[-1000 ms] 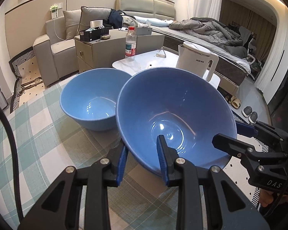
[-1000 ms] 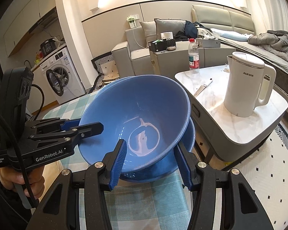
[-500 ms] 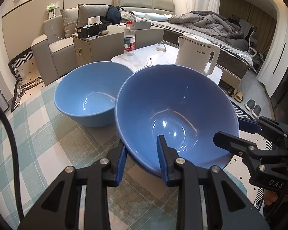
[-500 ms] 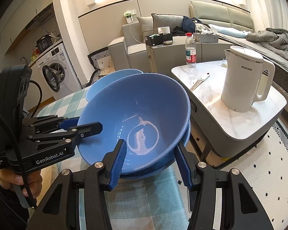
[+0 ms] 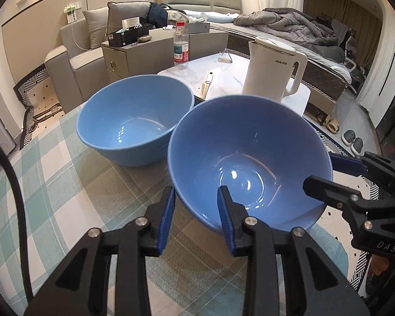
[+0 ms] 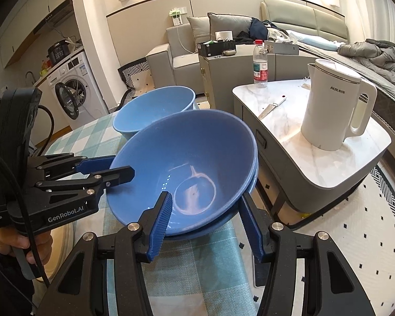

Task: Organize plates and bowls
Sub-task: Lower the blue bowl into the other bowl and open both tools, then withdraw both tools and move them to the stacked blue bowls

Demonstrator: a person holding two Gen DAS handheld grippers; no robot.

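The far bowl (image 5: 135,121) stands alone on the counter (image 5: 65,184), up-left of the stack. The left claw (image 5: 196,202) straddles the stacked bowl's (image 5: 250,163) near rim, opening; the right claw (image 6: 205,218) clamps the stack's right rim.

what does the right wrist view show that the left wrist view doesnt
Only the right wrist view: a white washing machine, and a second blue bowl's rim nested under the tilted blue bowl. Only the left wrist view: grey slippers on the floor. Both: the tilted bowl, the upright blue bowl behind it, the white electric kettle, the clear plastic water bottle and the checked tablecloth.
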